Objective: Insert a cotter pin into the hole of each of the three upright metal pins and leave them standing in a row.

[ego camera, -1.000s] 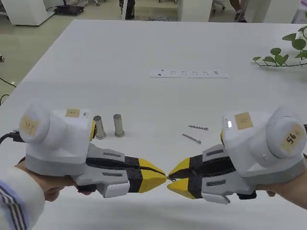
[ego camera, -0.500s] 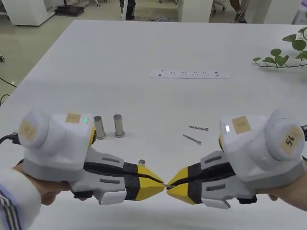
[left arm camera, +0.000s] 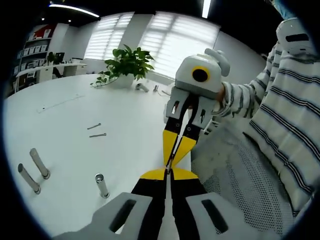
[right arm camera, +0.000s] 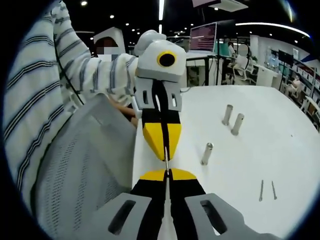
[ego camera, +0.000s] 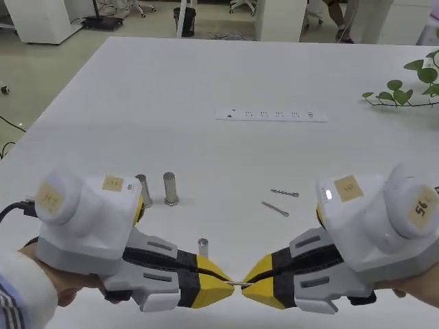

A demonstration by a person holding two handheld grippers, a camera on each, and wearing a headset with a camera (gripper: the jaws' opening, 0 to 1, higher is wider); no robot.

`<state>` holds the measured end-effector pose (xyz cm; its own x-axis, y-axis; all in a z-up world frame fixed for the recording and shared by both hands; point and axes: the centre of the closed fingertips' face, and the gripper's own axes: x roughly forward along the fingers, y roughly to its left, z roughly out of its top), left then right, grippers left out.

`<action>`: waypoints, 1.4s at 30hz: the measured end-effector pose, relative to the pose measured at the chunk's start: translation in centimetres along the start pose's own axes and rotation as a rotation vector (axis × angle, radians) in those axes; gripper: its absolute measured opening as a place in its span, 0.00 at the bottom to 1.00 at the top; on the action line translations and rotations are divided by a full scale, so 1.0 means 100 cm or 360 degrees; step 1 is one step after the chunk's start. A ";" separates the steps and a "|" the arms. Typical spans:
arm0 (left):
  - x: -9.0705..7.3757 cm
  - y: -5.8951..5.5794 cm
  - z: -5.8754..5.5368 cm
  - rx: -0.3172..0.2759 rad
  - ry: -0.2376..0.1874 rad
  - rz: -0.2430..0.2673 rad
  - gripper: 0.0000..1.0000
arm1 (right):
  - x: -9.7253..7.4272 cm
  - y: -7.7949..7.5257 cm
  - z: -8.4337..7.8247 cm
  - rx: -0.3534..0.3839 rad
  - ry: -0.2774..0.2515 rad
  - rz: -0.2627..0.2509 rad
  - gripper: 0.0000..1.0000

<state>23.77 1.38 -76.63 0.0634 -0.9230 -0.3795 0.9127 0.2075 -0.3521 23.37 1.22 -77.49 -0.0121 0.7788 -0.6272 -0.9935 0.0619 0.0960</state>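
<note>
Near the left edge of the table (ego camera: 206, 75) two metal pins stand upright side by side, the outer pin (ego camera: 143, 190) and the inner pin (ego camera: 170, 188). A third pin (ego camera: 203, 247) stands closer to the front edge. Just beside it the left gripper (ego camera: 226, 286) meets the right gripper (ego camera: 250, 284) tip to tip. Both have their jaws closed, each on an end of the held cotter pin (ego camera: 238, 283). Right of centre a far loose cotter pin (ego camera: 284, 193) and a near loose cotter pin (ego camera: 274, 208) lie flat.
</note>
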 end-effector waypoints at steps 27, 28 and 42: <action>-0.024 0.059 0.013 0.0048 -0.0213 0.0556 0.50 | -0.008 -0.040 -0.013 0.0124 0.0041 -0.0169 0.03; -0.026 0.064 0.013 0.0049 -0.0216 0.0596 0.51 | -0.008 -0.042 -0.014 0.0133 0.0049 -0.0179 0.03; -0.029 0.095 -0.014 -0.0015 -0.0129 0.0767 0.64 | -0.005 -0.053 -0.021 0.0190 0.0085 -0.0225 0.03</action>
<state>31.70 6.47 -80.13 0.5096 -0.7432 -0.4336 0.7679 0.6201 -0.1604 28.44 -0.84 -79.33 0.1174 0.7229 -0.6809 -0.9652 0.2444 0.0930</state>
